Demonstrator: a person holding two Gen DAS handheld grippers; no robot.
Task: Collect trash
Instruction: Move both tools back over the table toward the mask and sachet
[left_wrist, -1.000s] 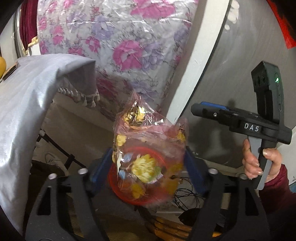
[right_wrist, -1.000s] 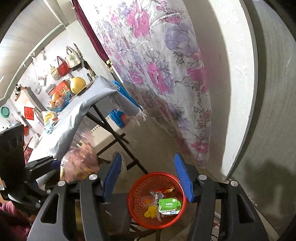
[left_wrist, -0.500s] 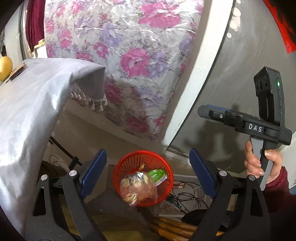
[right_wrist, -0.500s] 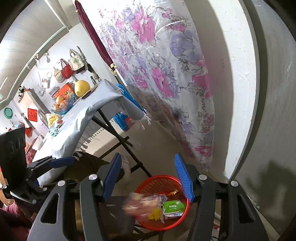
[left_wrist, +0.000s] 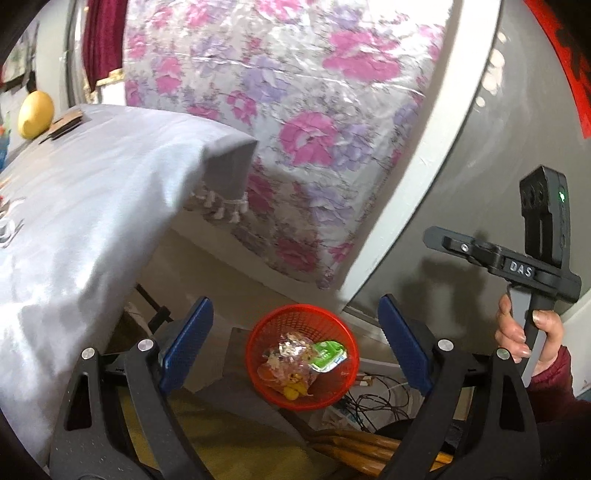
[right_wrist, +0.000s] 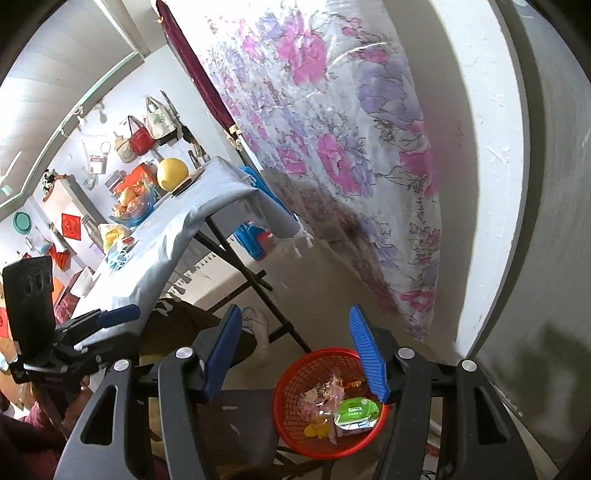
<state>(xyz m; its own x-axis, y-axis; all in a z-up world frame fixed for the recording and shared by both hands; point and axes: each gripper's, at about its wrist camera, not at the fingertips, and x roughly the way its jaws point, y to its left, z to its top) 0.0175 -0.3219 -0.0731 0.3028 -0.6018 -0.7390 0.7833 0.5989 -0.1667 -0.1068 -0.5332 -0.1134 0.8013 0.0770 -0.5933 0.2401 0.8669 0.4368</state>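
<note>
- The crinkled clear snack bag (left_wrist: 286, 352) lies inside the red mesh basket (left_wrist: 334, 397) on the floor, touching a green wipes pack (left_wrist: 327, 354) and a small yellow piece (left_wrist: 293, 391) beside it.
- In the right wrist view the same snack bag (right_wrist: 327, 393) and green wipes pack (right_wrist: 356, 410) sit in the red mesh basket (right_wrist: 291, 424), close to a grey wall.
- The left hand-held gripper (left_wrist: 295, 339) hangs above the basket with its blue pads spread wide and nothing between them.
- The right hand-held gripper (right_wrist: 299, 354) also stands apart and empty, its right pad crossing the basket's rim in the picture.
- A hand (left_wrist: 524, 336) in a dark red sleeve grips the right tool's handle.
- To the left stands the counter (left_wrist: 74, 206) under a grey cloth with a yellow ball (left_wrist: 35, 114) at its far end.
- A floral sheet (left_wrist: 295, 122) hangs behind it.
</note>
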